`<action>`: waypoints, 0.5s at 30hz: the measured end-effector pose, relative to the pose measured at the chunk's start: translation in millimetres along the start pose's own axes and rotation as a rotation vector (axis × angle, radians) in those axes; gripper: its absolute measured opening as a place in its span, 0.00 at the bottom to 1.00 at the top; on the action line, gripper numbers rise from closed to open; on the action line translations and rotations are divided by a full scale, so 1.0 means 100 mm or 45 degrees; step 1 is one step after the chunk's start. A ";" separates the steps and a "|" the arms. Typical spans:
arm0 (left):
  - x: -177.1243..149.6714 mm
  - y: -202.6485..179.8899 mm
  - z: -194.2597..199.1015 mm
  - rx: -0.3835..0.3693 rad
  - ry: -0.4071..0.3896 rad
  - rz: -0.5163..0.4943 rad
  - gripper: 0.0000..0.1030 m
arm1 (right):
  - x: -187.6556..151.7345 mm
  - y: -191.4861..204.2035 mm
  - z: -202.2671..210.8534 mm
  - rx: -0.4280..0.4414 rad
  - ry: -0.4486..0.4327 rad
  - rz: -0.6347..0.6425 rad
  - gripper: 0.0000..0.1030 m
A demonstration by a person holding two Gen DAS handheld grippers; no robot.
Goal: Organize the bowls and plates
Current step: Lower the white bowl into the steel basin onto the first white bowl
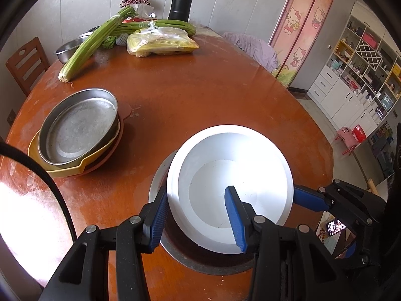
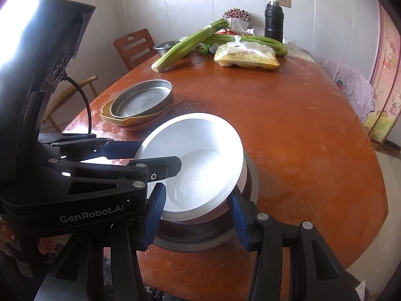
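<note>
A white bowl (image 1: 233, 175) rests tilted over a grey metal plate (image 1: 200, 263) near the front of the brown table. My left gripper (image 1: 196, 188) is shut on the bowl's near-left wall, one pad outside the rim and one inside. In the right wrist view, my right gripper (image 2: 197, 190) brackets the near rim of the white bowl (image 2: 200, 165), and both pads touch it. The left gripper (image 2: 150, 155) reaches in there from the left. A metal pan (image 1: 80, 128) sits stacked in a yellow dish (image 1: 62, 170) at the table's left.
Celery stalks (image 1: 87, 47), a clear bag of food (image 1: 160, 42), a black flask (image 1: 180, 0) and a steel bowl (image 1: 70, 47) crowd the far end. A wooden chair (image 1: 25, 62) stands at the left. The table's right edge (image 1: 325, 150) drops to the floor.
</note>
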State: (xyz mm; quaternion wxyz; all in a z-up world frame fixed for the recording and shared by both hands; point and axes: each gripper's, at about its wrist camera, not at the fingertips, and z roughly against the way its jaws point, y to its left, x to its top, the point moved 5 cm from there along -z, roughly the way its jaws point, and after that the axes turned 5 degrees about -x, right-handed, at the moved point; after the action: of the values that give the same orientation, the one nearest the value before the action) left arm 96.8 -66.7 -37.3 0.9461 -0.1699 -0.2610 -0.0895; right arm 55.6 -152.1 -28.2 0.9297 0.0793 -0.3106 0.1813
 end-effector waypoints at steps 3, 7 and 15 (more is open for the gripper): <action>0.00 0.01 -0.01 0.000 0.001 -0.001 0.43 | 0.00 -0.01 -0.01 -0.007 0.003 0.002 0.51; -0.01 0.01 -0.02 0.001 0.006 0.001 0.43 | 0.00 -0.04 -0.02 -0.012 0.006 0.000 0.51; -0.02 0.06 -0.06 0.014 0.018 0.010 0.43 | -0.01 -0.06 -0.03 -0.028 0.006 0.003 0.51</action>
State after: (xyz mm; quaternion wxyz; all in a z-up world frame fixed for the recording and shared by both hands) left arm 99.6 -63.1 -44.6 0.9492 -0.1651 -0.2540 -0.0857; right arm 59.2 -157.4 -31.4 0.9310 0.0684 -0.3105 0.1791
